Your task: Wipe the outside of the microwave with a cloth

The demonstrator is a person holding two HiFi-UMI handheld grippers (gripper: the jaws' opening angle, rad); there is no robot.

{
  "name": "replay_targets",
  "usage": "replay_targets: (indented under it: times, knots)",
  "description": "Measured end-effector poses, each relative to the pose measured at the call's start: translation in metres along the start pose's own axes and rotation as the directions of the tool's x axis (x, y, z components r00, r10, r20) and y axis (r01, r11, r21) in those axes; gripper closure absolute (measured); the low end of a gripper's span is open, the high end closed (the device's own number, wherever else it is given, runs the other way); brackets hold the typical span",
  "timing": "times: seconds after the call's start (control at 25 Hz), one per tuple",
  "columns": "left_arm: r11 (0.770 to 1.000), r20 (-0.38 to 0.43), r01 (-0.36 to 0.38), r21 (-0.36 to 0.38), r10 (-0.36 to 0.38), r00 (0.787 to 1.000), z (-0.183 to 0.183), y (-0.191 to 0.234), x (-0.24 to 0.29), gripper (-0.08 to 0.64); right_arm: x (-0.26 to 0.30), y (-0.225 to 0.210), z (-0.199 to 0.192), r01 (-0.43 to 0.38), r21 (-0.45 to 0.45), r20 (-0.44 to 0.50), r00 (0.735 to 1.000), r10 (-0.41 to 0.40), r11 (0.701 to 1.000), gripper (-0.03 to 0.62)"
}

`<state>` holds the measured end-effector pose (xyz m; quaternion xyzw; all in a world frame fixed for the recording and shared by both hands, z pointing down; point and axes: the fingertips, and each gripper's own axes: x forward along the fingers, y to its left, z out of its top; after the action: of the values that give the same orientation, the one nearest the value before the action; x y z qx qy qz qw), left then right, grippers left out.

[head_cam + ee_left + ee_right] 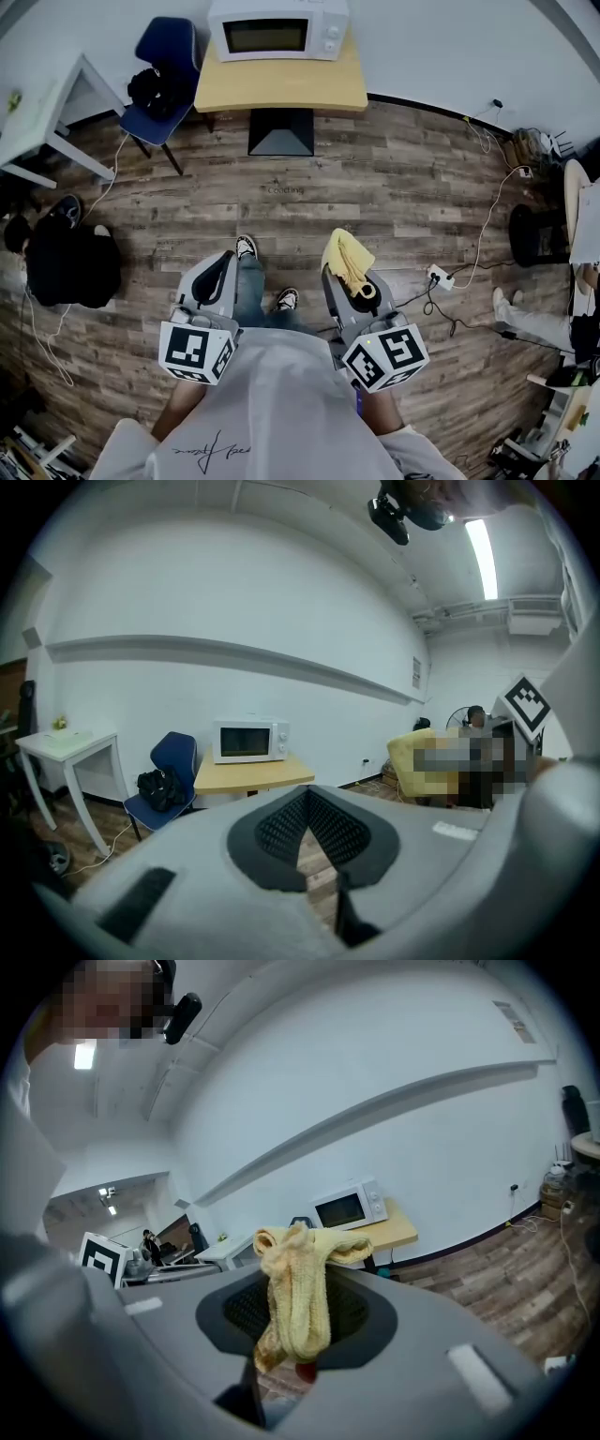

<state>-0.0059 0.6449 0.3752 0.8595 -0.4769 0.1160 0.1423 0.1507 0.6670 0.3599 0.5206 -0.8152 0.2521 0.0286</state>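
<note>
A white microwave (277, 29) stands on a small wooden table (281, 86) against the far wall; it also shows far off as the microwave (249, 740) in the left gripper view and the microwave (350, 1207) in the right gripper view. My right gripper (347, 273) is shut on a yellow cloth (348, 259) that bunches above the jaws; up close the cloth (294, 1288) hangs over the pads. My left gripper (219, 278) is shut with nothing in it, its dark pads meeting. Both grippers are held low by my body, a few steps from the table.
A blue chair (161, 66) with a black bag (156, 91) stands left of the table. A white desk (47, 117) sits at far left. Cables and a power strip (439, 277) lie on the wood floor at right. A person (534, 319) sits at the right edge.
</note>
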Motion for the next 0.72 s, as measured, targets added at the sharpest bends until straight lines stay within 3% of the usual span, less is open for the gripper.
replay_targets:
  times: [0.2,0.36,0.6,0.72]
  knots:
    - [0.999,-0.001,-0.010,0.051,0.010,1.000,0.011,0.020,0.027,0.569,0.029,-0.002,0.014,0.008,-0.019,-0.003,1.000,-0.008,1.000,0.469]
    - [0.999,0.021,-0.001,0.045,0.000,1.000,0.029,0.043,0.051,0.569,0.063,-0.001,0.028,0.009,-0.026,-0.008,1.000,-0.009,1.000,0.469]
    - [0.994,0.073,-0.022,0.110,0.014,0.997,0.068,0.090,0.093,0.569,0.131,0.003,0.062,-0.004,-0.050,-0.014,1.000,0.004,0.999,0.469]
    - [0.995,0.075,-0.017,0.101,0.009,0.997,0.087,0.116,0.116,0.569,0.166,0.003,0.083,-0.001,-0.060,-0.010,1.000,0.001,0.998,0.469]
